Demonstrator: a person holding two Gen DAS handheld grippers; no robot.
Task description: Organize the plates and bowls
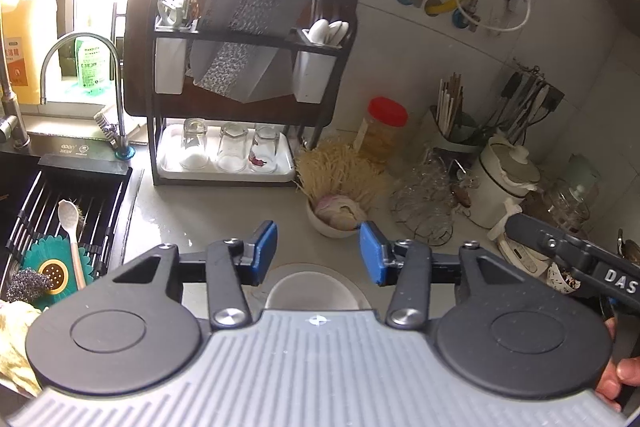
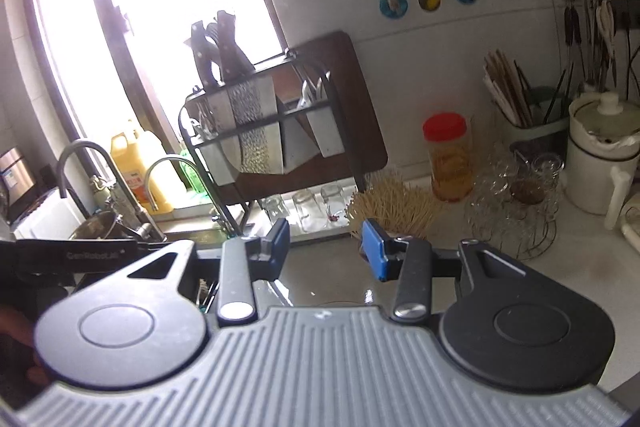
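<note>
Left claw [image 1: 318,253] up front, jaws apart, nothing between the blue pads [image 1: 267,251] — released. Right claw [image 2: 326,247] the same story: blue pads spread, bare wet counter [image 2: 328,287] showing through the gap, nothing grasped.

Just beneath the left claw, and nearer the camera than the pad tips, sits a pale round dish [image 1: 312,291] on the counter, a bowl or plate, half hidden by the claw's body. It lies between the 2 pad lines but lower, not touching either pad. In the right wrist view only a faint curved edge peeks above the claw body; too little to call.

Judgement on the step: both claws look free and lifted, so the next pick needs choosing. To take that dish well, tip the left claw down, bring 1 pad inside the rim and 1 outside, clench on the wall, and lift level since the counter is wet.

Further out, a small white bowl [image 1: 334,217] with scraps inside, just beyond the right pad tip, beside a straw-coloured brush [image 1: 340,167]. Farther still, the black rack [image 1: 240,67] with 3 upturned glasses [image 1: 230,151].
</note>
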